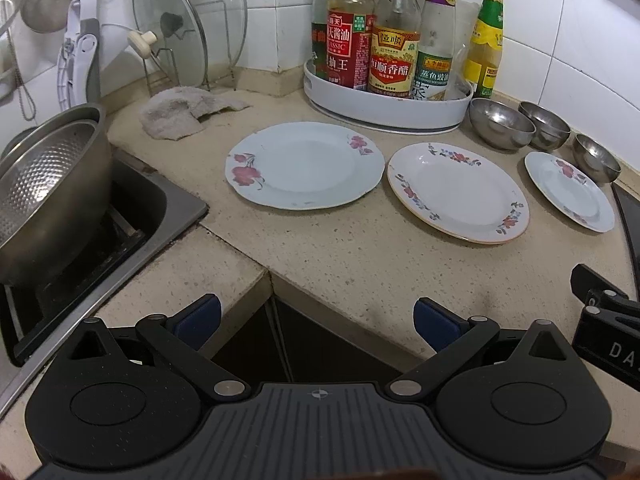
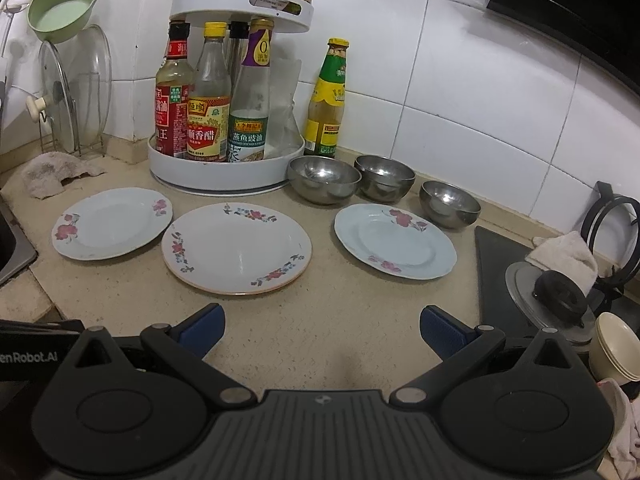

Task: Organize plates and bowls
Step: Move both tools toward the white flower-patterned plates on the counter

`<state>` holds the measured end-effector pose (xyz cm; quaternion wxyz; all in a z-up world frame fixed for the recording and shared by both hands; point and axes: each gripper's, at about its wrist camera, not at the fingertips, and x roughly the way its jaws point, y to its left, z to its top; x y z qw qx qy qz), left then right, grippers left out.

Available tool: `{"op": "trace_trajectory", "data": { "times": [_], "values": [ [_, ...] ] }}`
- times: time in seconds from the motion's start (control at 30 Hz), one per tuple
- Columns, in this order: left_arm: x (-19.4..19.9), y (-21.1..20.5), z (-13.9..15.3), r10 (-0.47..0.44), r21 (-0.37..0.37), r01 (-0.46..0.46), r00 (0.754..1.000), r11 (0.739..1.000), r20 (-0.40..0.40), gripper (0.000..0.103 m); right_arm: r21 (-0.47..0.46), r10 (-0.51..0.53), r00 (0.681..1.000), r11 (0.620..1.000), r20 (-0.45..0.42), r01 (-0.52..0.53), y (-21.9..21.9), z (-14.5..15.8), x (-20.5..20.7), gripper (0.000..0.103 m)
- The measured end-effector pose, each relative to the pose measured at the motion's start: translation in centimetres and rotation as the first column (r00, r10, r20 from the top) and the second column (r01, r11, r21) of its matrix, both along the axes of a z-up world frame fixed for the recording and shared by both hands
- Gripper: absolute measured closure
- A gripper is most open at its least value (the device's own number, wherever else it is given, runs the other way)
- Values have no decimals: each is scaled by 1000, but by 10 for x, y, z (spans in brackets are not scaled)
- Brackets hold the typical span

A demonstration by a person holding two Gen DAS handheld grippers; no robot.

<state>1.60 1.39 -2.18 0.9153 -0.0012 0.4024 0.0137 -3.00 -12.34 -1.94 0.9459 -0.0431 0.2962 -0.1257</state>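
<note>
My left gripper and right gripper: jaws spread, holding nothing, above the counter. Three plates in a row at 12 o'clock, three steel bowls behind at 1, touching nothing of mine

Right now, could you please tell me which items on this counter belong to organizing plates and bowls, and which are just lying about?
Belongs to the job:
left pale-blue floral plate
middle white floral plate
right pale-blue floral plate
three round steel bowls

Just lying about:
white turntable rack of sauce bottles
grey dishcloth
glass pot lids
</note>
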Motion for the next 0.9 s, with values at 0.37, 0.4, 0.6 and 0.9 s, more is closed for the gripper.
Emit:
{"op": "trace_trajectory", "data": {
  "times": [0.37,0.4,0.6,0.9],
  "values": [
    [1,-2,-1,-5,-1,5,1000,1000,-8,0,12,13,1000,1000,-5,-13,4,0,-2,2],
    [1,-2,-2,-5,-1,5,1000,1000,-9,0,12,14,1000,1000,-7,-13,4,0,-2,2],
    [2,-3,-3,-9,3,9,1000,1000,-9,0,14,21,1000,1000,-10,-21,7,0,-1,2],
    [3,-2,-3,-11,6,11,1000,1000,-6,0,14,22,1000,1000,-12,-21,10,-1,1,2]
  ]
}}
